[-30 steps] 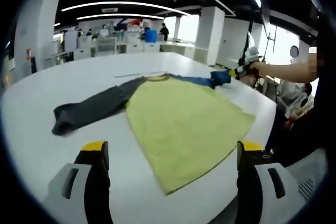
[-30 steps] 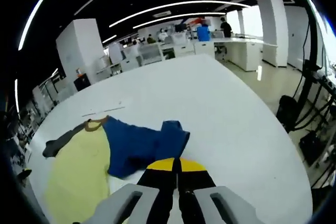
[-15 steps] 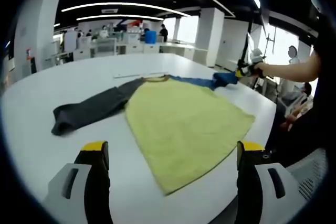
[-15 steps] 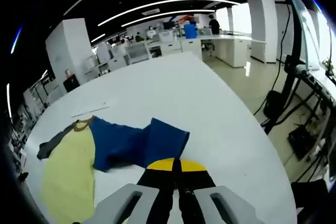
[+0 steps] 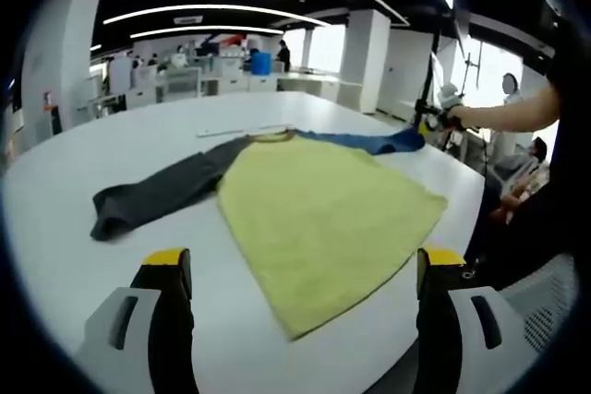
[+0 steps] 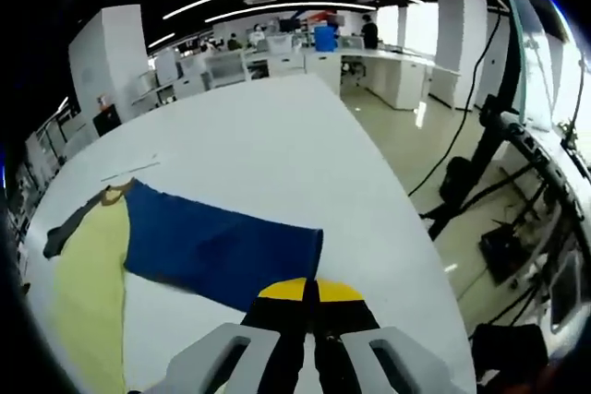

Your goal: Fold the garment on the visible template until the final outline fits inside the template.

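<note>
A garment with a yellow body [image 5: 323, 214] lies spread on the white table [image 5: 83, 274]. Its grey sleeve [image 5: 157, 191] stretches to the left and its blue sleeve [image 5: 355, 142] to the far right. My left gripper [image 5: 305, 260] is open, hovering short of the shirt's hem with nothing between its jaws. My right gripper [image 5: 430, 121], held out on a person's arm, is shut on the blue sleeve's cuff. In the right gripper view the right gripper [image 6: 309, 288] pinches the cuff of the blue sleeve [image 6: 217, 246], which lies flat, with the yellow body [image 6: 88, 269] to its left.
A thin pale strip [image 5: 245, 129] lies on the table beyond the collar. The table's rounded edge [image 6: 406, 228] runs close to the cuff, with floor, cables and a stand [image 6: 499, 145] beyond it. Office desks [image 5: 203, 80] stand far behind.
The right gripper has pulled the blue sleeve outward toward the table's edge, and the bunched sleeve now lies stretched flat. The left gripper has stayed put.
</note>
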The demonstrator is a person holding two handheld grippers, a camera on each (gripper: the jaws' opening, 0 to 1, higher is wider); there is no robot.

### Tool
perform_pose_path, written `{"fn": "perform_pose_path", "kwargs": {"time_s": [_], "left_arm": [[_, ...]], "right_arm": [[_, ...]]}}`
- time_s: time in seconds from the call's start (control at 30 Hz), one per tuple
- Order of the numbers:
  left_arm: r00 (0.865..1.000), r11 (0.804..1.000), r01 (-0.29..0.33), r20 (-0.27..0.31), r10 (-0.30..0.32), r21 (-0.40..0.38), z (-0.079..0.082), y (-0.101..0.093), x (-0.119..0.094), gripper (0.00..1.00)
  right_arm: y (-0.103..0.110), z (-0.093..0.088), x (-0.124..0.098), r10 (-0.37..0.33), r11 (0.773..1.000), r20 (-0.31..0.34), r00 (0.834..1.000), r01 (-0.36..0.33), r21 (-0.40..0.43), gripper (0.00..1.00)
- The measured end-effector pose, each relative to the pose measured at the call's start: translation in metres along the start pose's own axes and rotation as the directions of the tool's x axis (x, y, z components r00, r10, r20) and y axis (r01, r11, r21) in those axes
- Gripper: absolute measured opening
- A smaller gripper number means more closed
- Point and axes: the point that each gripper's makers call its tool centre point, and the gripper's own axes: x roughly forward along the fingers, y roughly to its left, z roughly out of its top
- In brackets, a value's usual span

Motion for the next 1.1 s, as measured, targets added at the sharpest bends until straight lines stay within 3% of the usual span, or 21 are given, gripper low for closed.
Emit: {"fn": "perform_pose_path", "kwargs": {"time_s": [0.2,0.63,1.1], "left_arm": [[1.000,1.000,-0.002,-0.007,0.002,0.002,-0.001,-0.001,-0.001,0.99],[1.000,1.000,-0.009,-0.008,0.009,0.018,0.003,0.001,0.000,0.99],[1.000,1.000,-0.005,-0.015,0.006,0.030,0.001,0.000,-0.003,0.99]], "right_arm": [[-0.020,0.008,0.005,-0.043,0.998,-0.009,0.999,0.043,-0.049,0.00],[-0.020,0.006,0.017,-0.035,0.992,-0.075,0.997,0.025,-0.126,0.00],[0.011,0.016,0.013,0.034,0.994,-0.054,0.998,-0.039,-0.099,0.00]]}}
